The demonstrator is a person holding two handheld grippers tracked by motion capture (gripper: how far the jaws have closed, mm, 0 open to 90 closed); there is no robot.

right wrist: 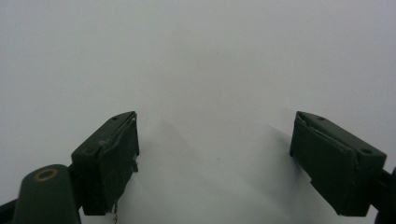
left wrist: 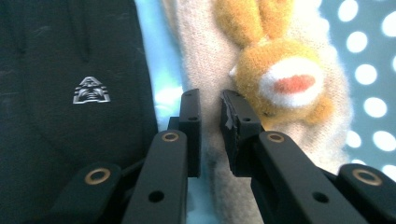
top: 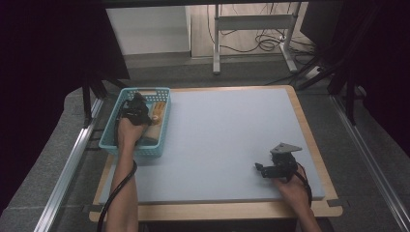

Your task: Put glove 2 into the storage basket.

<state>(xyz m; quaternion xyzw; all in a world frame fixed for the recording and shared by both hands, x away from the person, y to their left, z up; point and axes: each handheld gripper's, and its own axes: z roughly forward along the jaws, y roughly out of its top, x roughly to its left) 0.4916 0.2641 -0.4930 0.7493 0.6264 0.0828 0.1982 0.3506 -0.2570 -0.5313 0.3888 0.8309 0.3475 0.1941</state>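
Left gripper (left wrist: 210,105): inside the turquoise basket (top: 111,129), jaws drawn together and pinching a fold of the cream cloth (left wrist: 205,56).
Cream cloth: lies in the basket, carrying an orange plush rabbit face (left wrist: 280,79).
Dark garment (left wrist: 70,93): just beside the cloth in the basket, with a small silver logo.
Right gripper (right wrist: 215,154): jaws wide apart, nothing between them, over the pale blue surface (top: 227,140), well apart from the basket.
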